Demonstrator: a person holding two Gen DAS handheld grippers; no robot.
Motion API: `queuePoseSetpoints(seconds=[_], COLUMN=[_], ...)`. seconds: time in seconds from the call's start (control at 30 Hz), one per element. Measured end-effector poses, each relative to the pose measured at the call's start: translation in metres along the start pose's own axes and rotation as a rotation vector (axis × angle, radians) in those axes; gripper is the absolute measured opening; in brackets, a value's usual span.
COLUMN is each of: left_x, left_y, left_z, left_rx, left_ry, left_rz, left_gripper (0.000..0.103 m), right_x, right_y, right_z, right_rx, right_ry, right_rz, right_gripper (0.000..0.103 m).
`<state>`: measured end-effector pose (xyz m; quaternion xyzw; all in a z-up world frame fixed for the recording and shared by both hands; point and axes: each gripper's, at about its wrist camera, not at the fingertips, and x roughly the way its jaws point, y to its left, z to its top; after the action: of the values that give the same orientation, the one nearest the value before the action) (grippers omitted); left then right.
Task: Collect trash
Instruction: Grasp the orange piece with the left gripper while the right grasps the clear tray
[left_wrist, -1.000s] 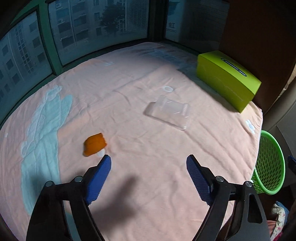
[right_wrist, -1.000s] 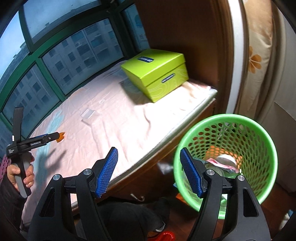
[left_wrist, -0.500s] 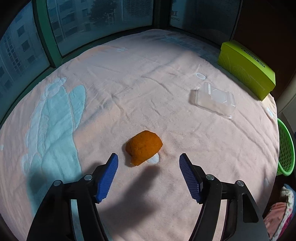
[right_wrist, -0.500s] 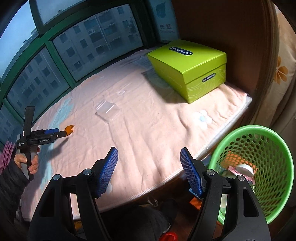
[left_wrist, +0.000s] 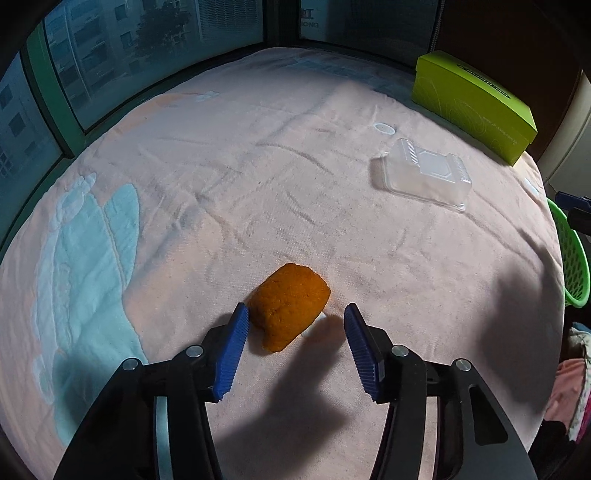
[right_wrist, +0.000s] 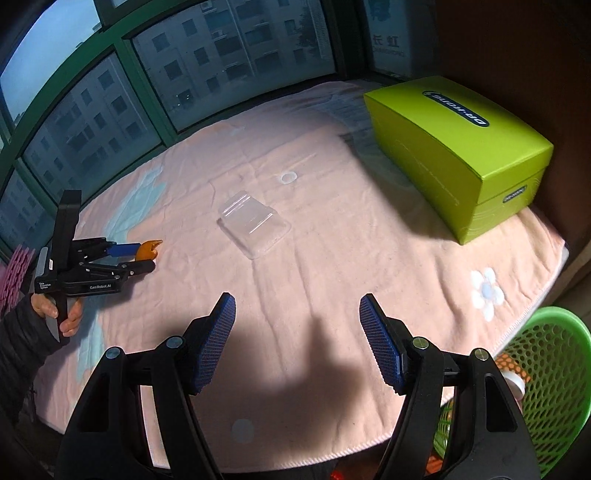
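An orange peel (left_wrist: 289, 303) lies on the pink blanket (left_wrist: 258, 184). My left gripper (left_wrist: 294, 321) is open, its blue pads on either side of the peel, the left pad close against it. In the right wrist view the left gripper (right_wrist: 142, 256) shows with the peel (right_wrist: 149, 248) between its fingers. A clear plastic container (left_wrist: 424, 173) lies upside down farther right; it also shows in the right wrist view (right_wrist: 255, 225). My right gripper (right_wrist: 297, 314) is open and empty above the blanket's near edge. A green mesh bin (right_wrist: 546, 387) holding trash stands below at the right.
A lime-green box (right_wrist: 458, 147) sits at the blanket's far right corner. A small clear ring (left_wrist: 383, 128) lies beyond the container. Windows with green frames (right_wrist: 122, 59) run along the back. The bin's rim (left_wrist: 570, 258) shows past the blanket's right edge.
My left gripper has moved forward so the orange peel now sits between its pads. My right gripper has swung from over the bin to above the blanket.
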<state>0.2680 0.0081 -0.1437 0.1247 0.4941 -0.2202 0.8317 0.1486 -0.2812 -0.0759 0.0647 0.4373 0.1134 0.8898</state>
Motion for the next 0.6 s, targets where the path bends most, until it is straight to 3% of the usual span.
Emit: queuePoseSetpoints(seconds=[0.53, 0.57, 0.6], left_x=[0.001, 0.002, 0.002], left_y=[0.005, 0.005, 0.005], left_z=[0.002, 0.002, 0.003], left_rx=[0.028, 0.032, 0.036], left_ry=[0.002, 0.002, 0.0], left_rz=[-0.002, -0.002, -0.009], left_gripper=[0.051, 0.05, 0.043], right_x=[0.044, 0.047, 0.049], right_y=[0.009, 0.01, 0.011], right_z=[0.018, 0.019, 0.021], right_rx=[-0.079, -0.086, -0.091], right_ry=[0.049, 0.049, 0.05], right_rz=[0.045, 0.051, 0.055], right_gripper=[0.07, 0.07, 0.07])
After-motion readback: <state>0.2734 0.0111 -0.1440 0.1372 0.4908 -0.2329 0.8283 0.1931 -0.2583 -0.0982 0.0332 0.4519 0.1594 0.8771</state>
